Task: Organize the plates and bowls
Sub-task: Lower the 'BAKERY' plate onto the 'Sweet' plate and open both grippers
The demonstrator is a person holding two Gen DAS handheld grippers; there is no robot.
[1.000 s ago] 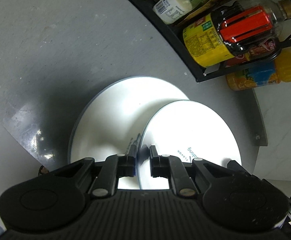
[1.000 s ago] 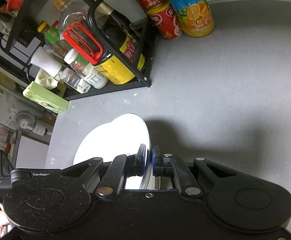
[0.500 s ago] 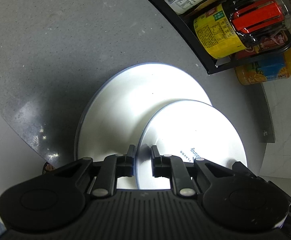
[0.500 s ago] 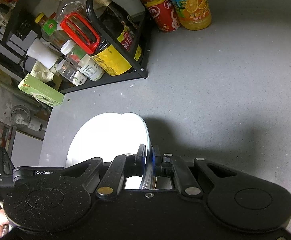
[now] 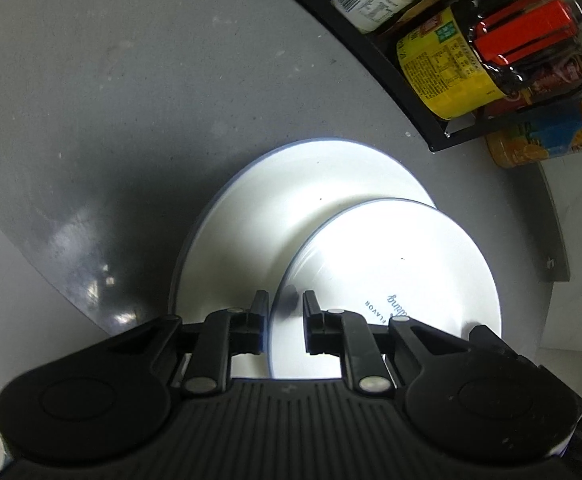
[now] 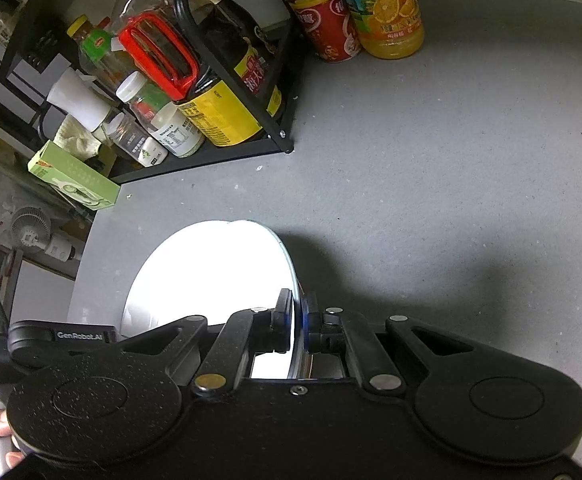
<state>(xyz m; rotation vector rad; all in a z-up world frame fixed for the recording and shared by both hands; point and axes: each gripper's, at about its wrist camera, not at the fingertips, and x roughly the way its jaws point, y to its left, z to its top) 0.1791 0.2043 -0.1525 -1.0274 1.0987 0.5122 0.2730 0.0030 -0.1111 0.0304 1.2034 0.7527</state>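
Observation:
A large white plate (image 5: 291, 208) lies on the grey table. A smaller white plate (image 5: 391, 264) with blue lettering overlaps its right side. My left gripper (image 5: 285, 304) has its jaws a little apart, one on each side of the smaller plate's near rim. In the right wrist view my right gripper (image 6: 299, 312) is shut on the rim of the smaller white plate (image 6: 211, 280), which it holds edge-on.
A black wire rack (image 6: 251, 148) with bottles and jars stands at the back of the grey table (image 6: 451, 160). An orange juice bottle (image 6: 387, 8) and red cans (image 6: 327, 28) stand beside it. A green box (image 6: 75, 180) lies left of the rack.
My left gripper's jaws have opened slightly around the smaller plate's rim. Both views have shifted a little; the right gripper keeps its hold on the plate.

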